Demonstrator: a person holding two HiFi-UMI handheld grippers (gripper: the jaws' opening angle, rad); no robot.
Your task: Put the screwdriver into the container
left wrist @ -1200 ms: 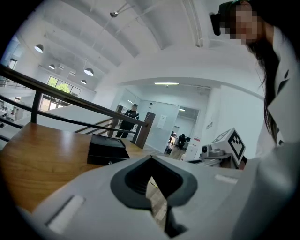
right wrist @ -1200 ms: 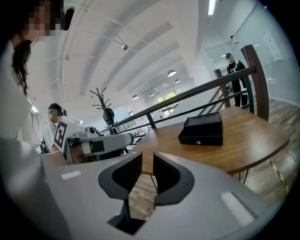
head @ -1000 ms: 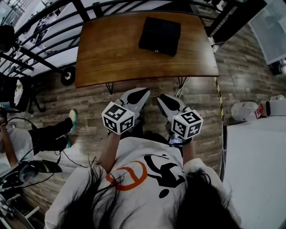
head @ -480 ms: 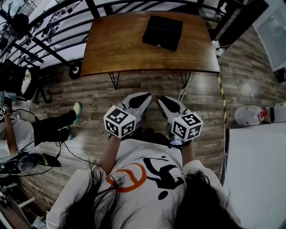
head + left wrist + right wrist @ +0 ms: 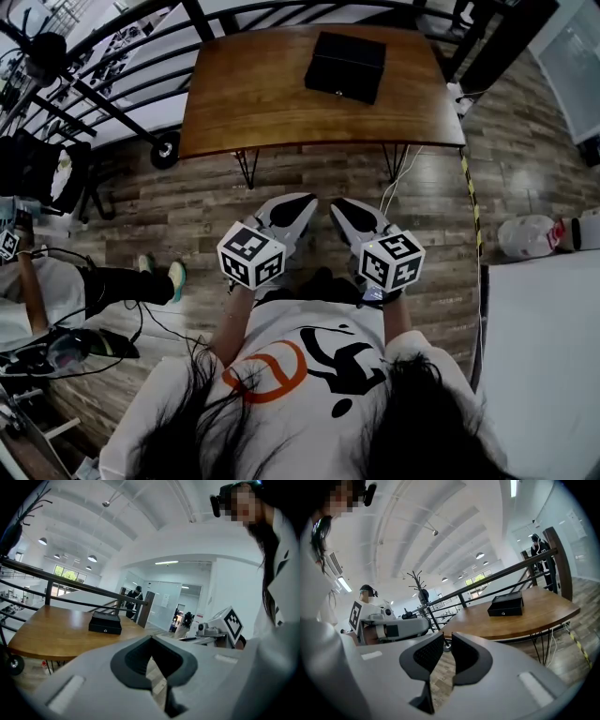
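Observation:
No screwdriver shows in any view. A closed black box (image 5: 346, 66) sits at the far side of a brown wooden table (image 5: 253, 103); it also appears as the black box (image 5: 105, 622) in the left gripper view and the black box (image 5: 505, 604) in the right gripper view. My left gripper (image 5: 305, 199) and right gripper (image 5: 339, 203) hang side by side close to my chest, over the plank floor, well short of the table. The left gripper (image 5: 151, 638) has its jaws together with nothing in them. The right gripper (image 5: 447, 634) shows only a thin slit and holds nothing.
A black railing (image 5: 112, 56) runs behind and left of the table. A seated person's leg and shoe (image 5: 141, 281) lie at the left, with cables on the floor. A white surface (image 5: 544, 356) and a white jug (image 5: 525, 234) stand at the right, beside a yellow floor strip (image 5: 472, 216).
My head view has drifted, so the table sits slightly further right in the picture. The seated person's foot has pulled back. Both grippers stay where they were, jaws unchanged.

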